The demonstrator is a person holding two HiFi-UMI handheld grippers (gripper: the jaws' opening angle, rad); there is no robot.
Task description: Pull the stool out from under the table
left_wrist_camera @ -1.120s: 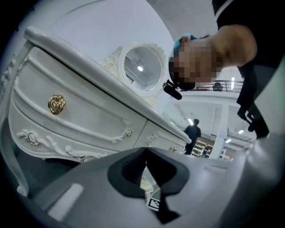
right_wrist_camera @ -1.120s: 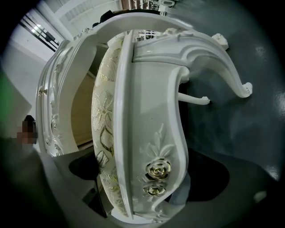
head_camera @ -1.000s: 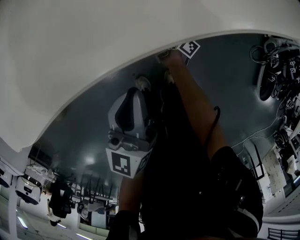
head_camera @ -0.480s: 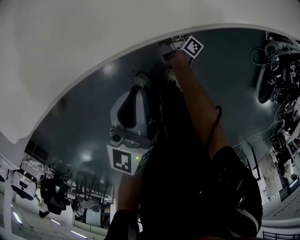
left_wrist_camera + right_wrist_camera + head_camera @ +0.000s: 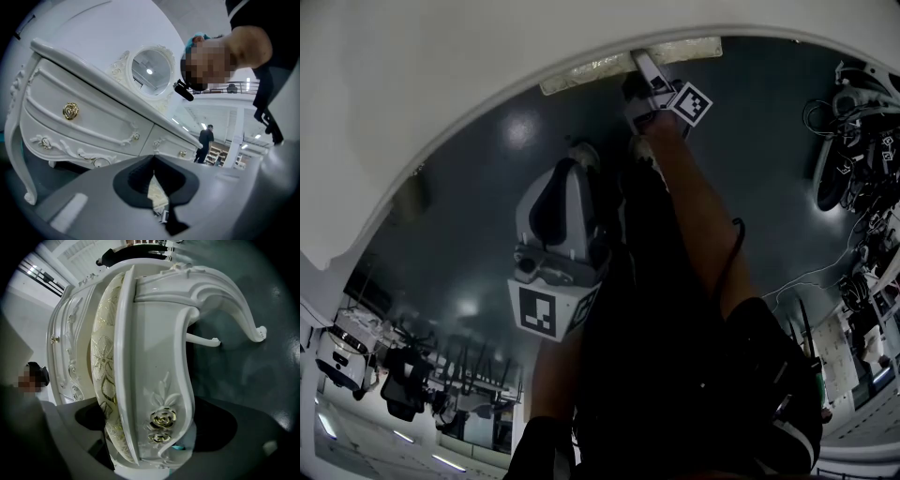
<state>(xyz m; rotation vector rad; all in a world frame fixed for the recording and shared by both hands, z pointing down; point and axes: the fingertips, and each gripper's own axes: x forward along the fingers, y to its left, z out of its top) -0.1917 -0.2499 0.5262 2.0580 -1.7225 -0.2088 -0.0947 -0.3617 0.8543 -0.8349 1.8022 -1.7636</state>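
The stool (image 5: 628,58) shows as a pale cushioned strip sticking out from under the white table's edge (image 5: 441,75). My right gripper (image 5: 649,80) is shut on the stool's seat frame there. In the right gripper view the stool (image 5: 154,357) fills the frame, with white carved wood, a gold rose, a gold-patterned cushion and a curved leg (image 5: 243,310); the right gripper (image 5: 150,446) clamps the seat rim. My left gripper (image 5: 586,161) hangs over the dark floor, shut on nothing. From the left gripper (image 5: 153,161) I see the table's drawer front (image 5: 93,122).
An oval mirror (image 5: 150,70) stands on the table, and a gold knob (image 5: 70,110) marks a drawer. Cables and equipment (image 5: 853,141) lie on the floor at the right. A person (image 5: 205,138) stands far off in the hall.
The stool's cushioned edge has come out from under the table, where only the table's rim showed before. The right gripper has drawn back with it. The left gripper has barely moved.
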